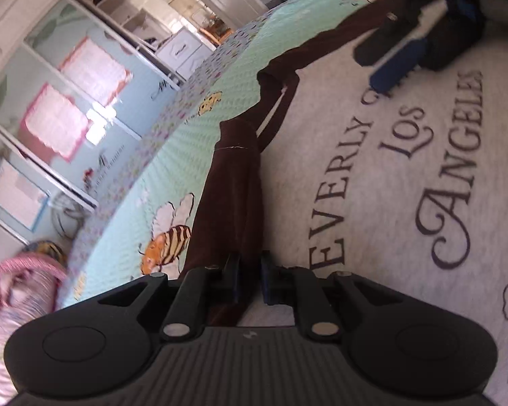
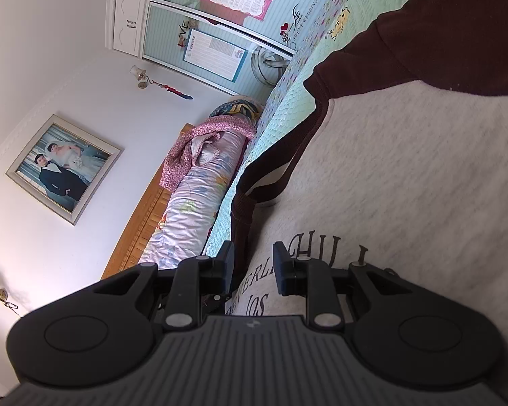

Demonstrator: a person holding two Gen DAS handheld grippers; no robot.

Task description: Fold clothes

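On the bed (image 1: 193, 155), spread over its mint bee-print cover, lies the shirt (image 1: 406, 182): a pale grey body with dark lettering and dark brown sleeves.

Only the left wrist view shows the print in full, "Los Angeles" among it, and the brown sleeve (image 1: 230, 203) running as a narrow band along the shirt's edge from the camera into the distance. The left gripper (image 1: 249, 280) is clenched on the near end of that sleeve, brown cloth pinched between its pads. Far up the same band, the right gripper (image 1: 389, 64) appears from outside as a dark shape with blue pads, low over the shirt near the lettering; blur hides how its jaws stand there. Beyond the bed are cupboard doors (image 1: 67, 101) with pink and blue posters.

From the right wrist view the lettering shows only in part, just ahead of the right gripper (image 2: 255, 267). Its jaws stand a little apart with grey cloth rising between them; whether the pads actually press it I cannot tell. A brown cuff (image 2: 244, 206) lies just beyond the left pad, and the other brown sleeve (image 2: 440, 37) fills the upper right. This view alone shows the rolled quilt (image 2: 199, 203) beside a wooden headboard (image 2: 135, 237), and a framed photo (image 2: 64, 169) on the white wall.
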